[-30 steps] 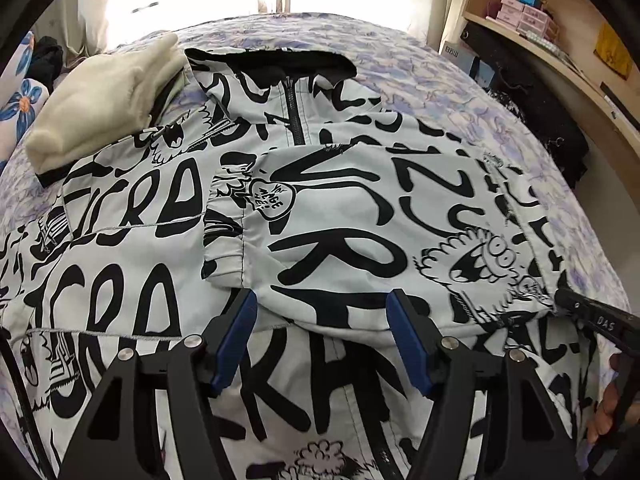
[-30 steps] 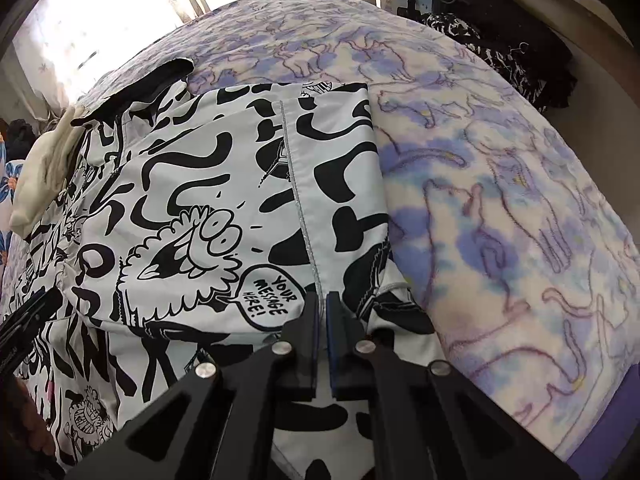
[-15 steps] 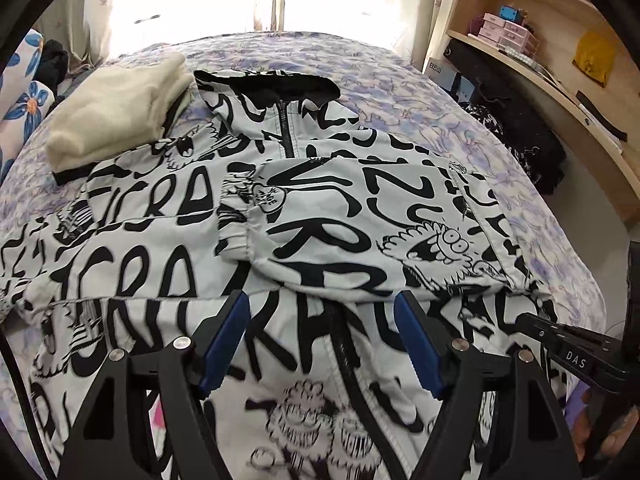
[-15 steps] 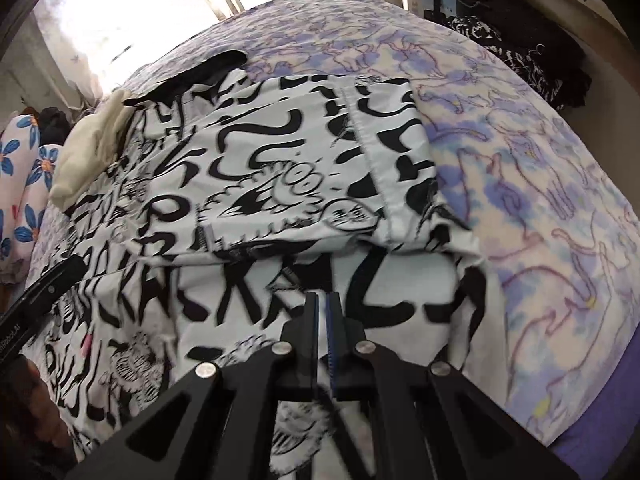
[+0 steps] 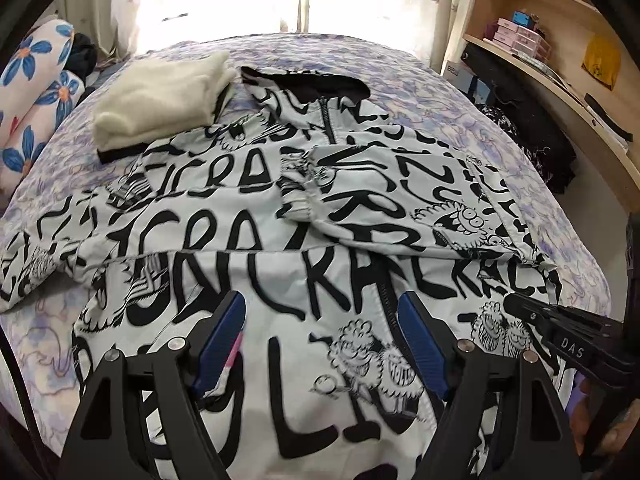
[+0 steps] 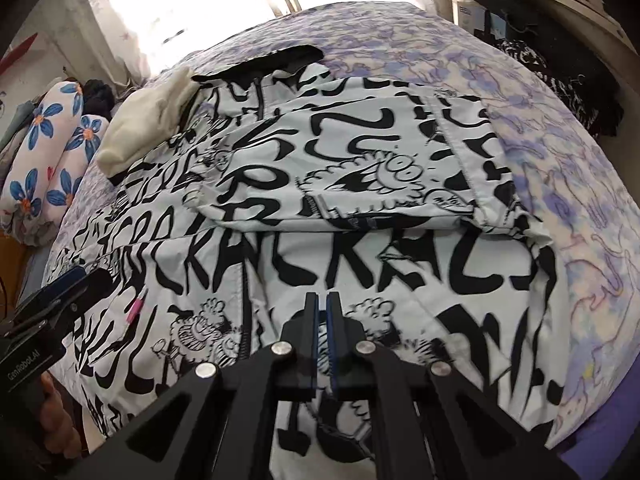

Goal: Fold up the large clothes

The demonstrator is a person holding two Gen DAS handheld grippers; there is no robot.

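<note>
A white jacket with black graffiti lettering lies front up on the bed, its zip running down the middle. One sleeve is folded across the chest; the other spreads out to the left. My left gripper hovers over the jacket's lower front, its jaws opening with nothing between them. In the right wrist view the same jacket fills the middle. My right gripper is shut above the lower front near the zip, and nothing shows between its pads. Each gripper shows at the edge of the other's view.
A folded cream garment rests on the jacket's far left shoulder. Floral pillows lie at the left. The purple patterned bed cover borders the jacket on the right. Past it stands a wooden shelf with dark clothes piled below.
Both grippers have drawn back from the folded sleeve toward the near end of the jacket, so more of the lower front shows. The left jaws stand wider. The right stays shut.
</note>
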